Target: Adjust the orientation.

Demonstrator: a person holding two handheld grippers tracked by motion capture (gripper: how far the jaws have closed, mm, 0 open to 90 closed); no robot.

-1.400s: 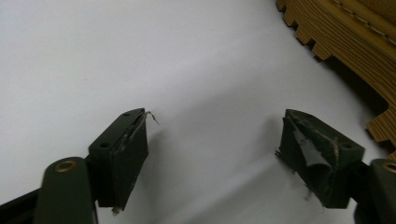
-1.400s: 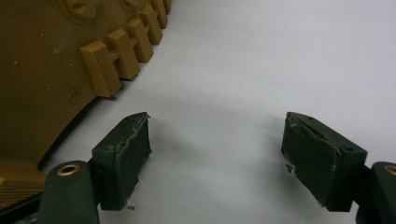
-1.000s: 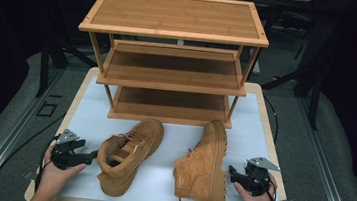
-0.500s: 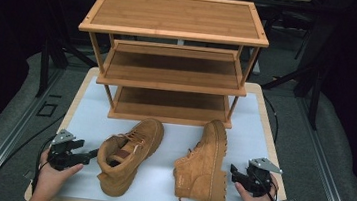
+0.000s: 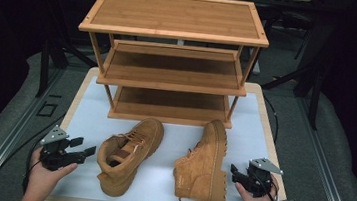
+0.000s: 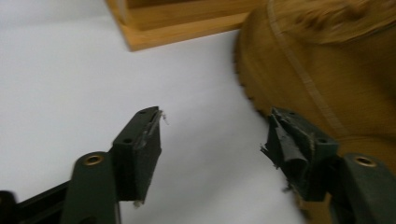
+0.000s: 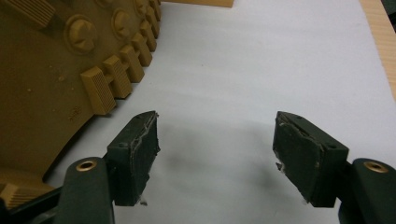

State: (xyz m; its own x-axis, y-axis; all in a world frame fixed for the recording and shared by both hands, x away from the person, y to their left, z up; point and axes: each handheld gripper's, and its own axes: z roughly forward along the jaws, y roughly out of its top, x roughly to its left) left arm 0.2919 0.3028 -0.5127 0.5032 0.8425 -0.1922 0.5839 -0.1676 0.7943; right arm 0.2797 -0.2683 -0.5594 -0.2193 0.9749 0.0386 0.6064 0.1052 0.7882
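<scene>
Two tan boots are laid near the front of the desk (image 5: 84, 120), before the shoe rack (image 5: 170, 59). The left tool (image 5: 90, 150), jaws spread and empty, is held beside the left boot (image 5: 128, 153); the right tool (image 5: 233, 170), likewise spread, beside the tipped right boot (image 5: 205, 166), presumably for gripping.

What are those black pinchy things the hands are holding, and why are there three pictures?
Those are claws, tools a person squeezes to grab things. The big picture looks down from above: the left claw and the right claw both hang open, holding nothing. On the white table are two tan boots: the left boot stands upright, the right boot lies on its side. Behind them stands a wooden shoe rack. The other two pictures come from tiny cameras riding on each claw, so you see its black jaws up close, beside a boot.
</scene>
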